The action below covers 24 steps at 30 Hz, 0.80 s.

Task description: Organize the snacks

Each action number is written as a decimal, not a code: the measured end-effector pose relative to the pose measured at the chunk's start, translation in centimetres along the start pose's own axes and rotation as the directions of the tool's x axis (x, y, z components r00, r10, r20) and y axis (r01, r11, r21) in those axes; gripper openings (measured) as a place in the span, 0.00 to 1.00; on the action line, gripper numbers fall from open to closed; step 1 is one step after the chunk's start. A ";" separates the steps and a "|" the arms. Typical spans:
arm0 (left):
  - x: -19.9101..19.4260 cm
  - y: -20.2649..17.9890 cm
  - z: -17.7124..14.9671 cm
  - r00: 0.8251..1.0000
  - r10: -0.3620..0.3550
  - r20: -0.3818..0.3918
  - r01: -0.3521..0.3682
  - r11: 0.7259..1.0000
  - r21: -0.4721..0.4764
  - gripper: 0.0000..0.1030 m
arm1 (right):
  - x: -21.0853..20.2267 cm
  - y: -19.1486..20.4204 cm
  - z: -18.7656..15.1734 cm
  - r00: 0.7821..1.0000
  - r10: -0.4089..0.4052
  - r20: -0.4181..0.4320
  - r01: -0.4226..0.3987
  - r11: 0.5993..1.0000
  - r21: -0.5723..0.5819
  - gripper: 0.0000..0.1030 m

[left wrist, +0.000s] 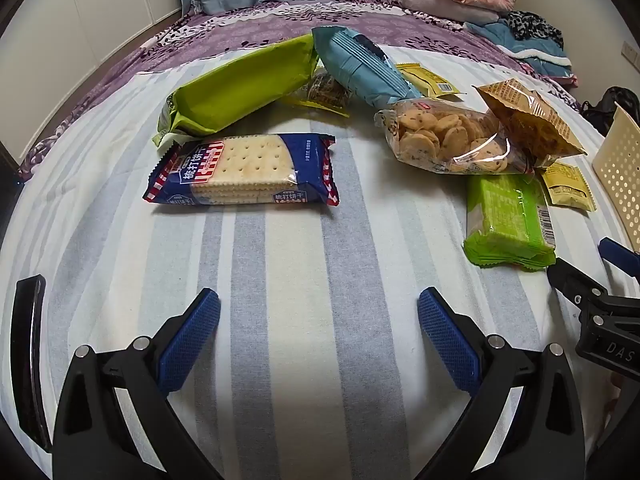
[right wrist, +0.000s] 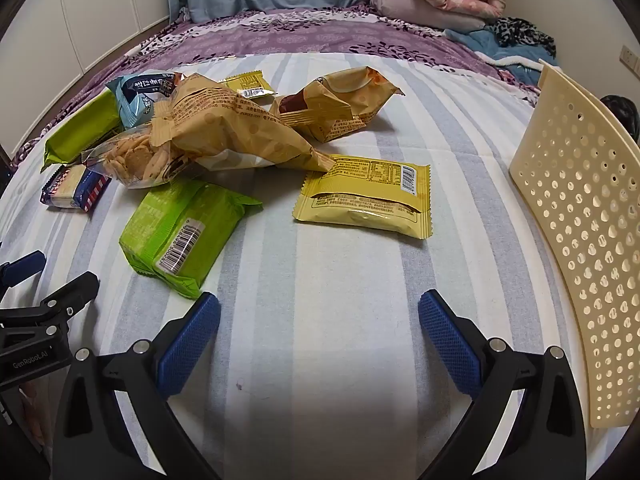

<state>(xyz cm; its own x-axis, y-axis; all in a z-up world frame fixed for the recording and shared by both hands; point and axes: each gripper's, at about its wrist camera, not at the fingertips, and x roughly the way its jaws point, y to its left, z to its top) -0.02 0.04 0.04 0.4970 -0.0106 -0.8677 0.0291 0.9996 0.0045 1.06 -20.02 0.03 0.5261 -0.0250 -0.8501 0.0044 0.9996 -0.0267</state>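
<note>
Snacks lie scattered on the bed, over its blue-and-white striped sheet. Far left sits a blue soda cracker pack, with a long lime-green bag and a light blue bag behind it. Toward the middle, a clear bag of small cookies leans under a tan crinkled bag. A green wafer pack lies nearer, and a flat yellow packet lies to its right, apart from it. A cream perforated basket stands at the far right edge; its inside is hidden, so its contents cannot be told. The left claw and right claw both hang spread wide over bare sheet, gripping nothing.
</note>
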 end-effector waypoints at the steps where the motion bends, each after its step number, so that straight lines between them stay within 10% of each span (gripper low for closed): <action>1: 0.0 0.0 0.0 1.000 0.004 0.001 -0.004 1.000 0.002 0.98 | 0.0 0.0 0.0 1.000 -0.005 0.001 0.005 1.000 -0.003 0.95; 24: 0.0 -0.1 0.0 1.000 0.008 0.002 -0.008 1.000 0.004 0.98 | 0.0 -0.1 0.0 1.000 -0.006 0.005 0.006 1.000 0.000 0.95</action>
<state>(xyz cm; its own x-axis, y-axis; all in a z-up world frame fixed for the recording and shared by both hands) -0.03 -0.02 0.04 0.4987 -0.0023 -0.8668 0.0288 0.9995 0.0139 1.03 -20.08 -0.01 0.5306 -0.0312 -0.8471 0.0078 0.9995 -0.0319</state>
